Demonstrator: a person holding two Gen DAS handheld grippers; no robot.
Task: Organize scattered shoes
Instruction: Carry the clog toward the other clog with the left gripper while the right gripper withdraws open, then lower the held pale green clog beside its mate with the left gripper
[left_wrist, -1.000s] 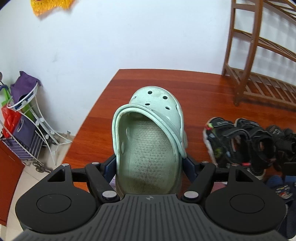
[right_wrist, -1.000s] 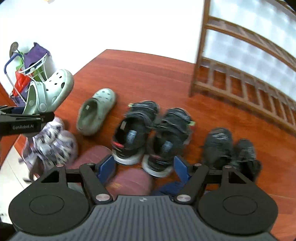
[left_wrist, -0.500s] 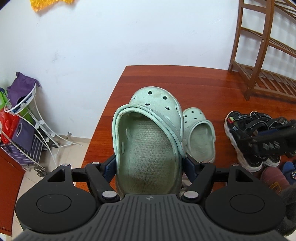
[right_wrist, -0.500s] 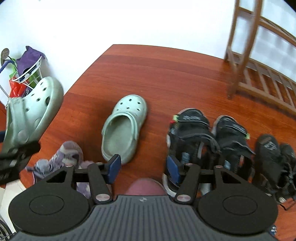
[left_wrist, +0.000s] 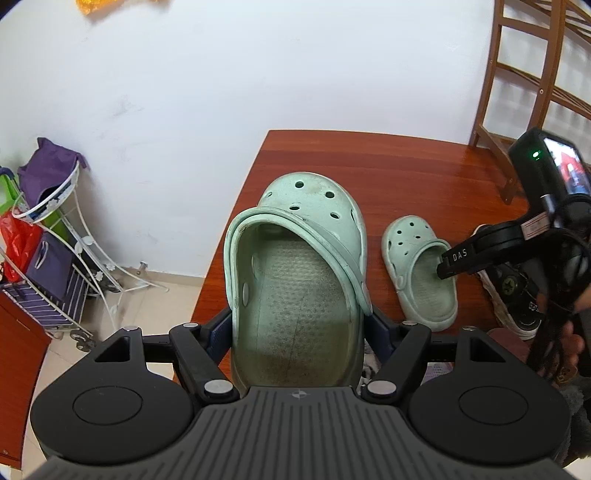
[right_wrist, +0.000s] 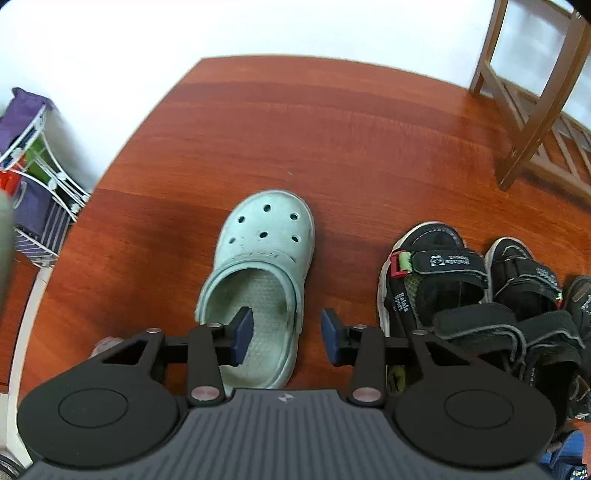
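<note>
My left gripper (left_wrist: 299, 332) is shut on the heel end of a mint-green clog (left_wrist: 295, 280), held above the floor with its toe pointing away. The matching clog (right_wrist: 258, 280) lies on the red-brown wooden floor (right_wrist: 295, 129), toe toward the wall. Over its heel hangs my right gripper (right_wrist: 286, 332), its jaws closing. One blue pad is inside the shoe, the other outside, with the clog's right side wall between them and gaps on both sides. In the left wrist view a black finger (left_wrist: 461, 258) of the right gripper dips into that clog (left_wrist: 421, 273).
A pair of black strap sandals (right_wrist: 436, 288) stands right of the floor clog, with more dark shoes beyond. A wooden shoe rack (right_wrist: 535, 92) stands at the back right. A white wire cart with bags (left_wrist: 55, 240) stands left by the wall. A hand (left_wrist: 569, 350) holds the right gripper.
The right gripper moved left and down from the black sandals onto the floor clog, and its jaws narrowed. The left gripper shifted sideways with its clog, bringing the floor clog into its view.
</note>
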